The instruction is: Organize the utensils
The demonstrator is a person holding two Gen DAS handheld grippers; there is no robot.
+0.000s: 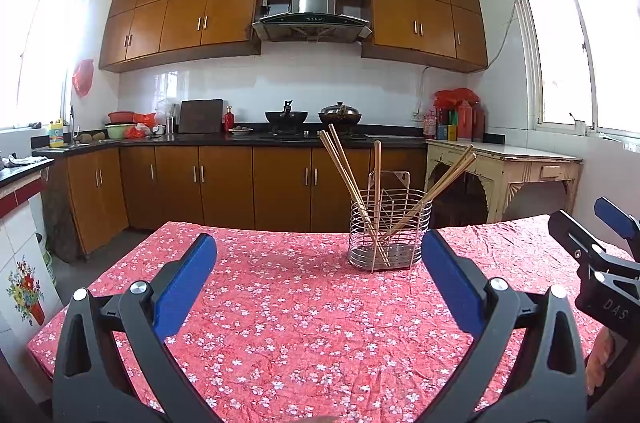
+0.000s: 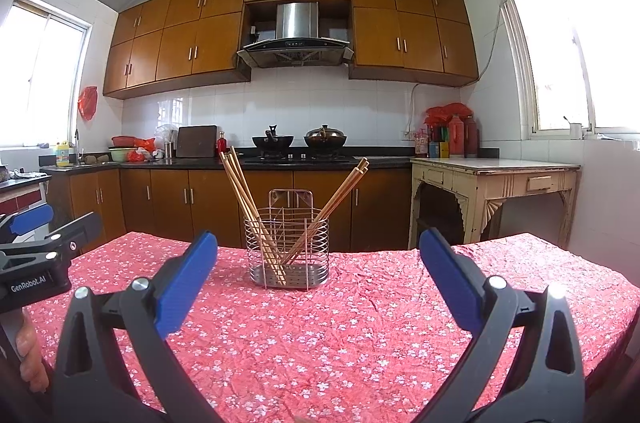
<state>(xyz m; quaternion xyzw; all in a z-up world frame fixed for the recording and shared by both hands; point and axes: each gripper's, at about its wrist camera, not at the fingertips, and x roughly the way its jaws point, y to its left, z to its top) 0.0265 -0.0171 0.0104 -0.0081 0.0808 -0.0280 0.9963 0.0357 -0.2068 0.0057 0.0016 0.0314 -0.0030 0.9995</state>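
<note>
I hold both tools spread and empty above the red floral tablecloth (image 1: 280,323): the left gripper (image 1: 320,263) and the right gripper (image 2: 318,261) each gape wide. Centre frame in the right wrist view, the wire utensil holder (image 2: 287,255) already carries the chopsticks (image 2: 244,199), leaning in two bundles. No loose utensils show on the cloth, so I judge the sorting finished or nearly so.

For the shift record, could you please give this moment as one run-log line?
left gripper: open, empty | right gripper: open, empty | wooden chopsticks: in round wire holder | red floral tablecloth: no loose utensils
</note>
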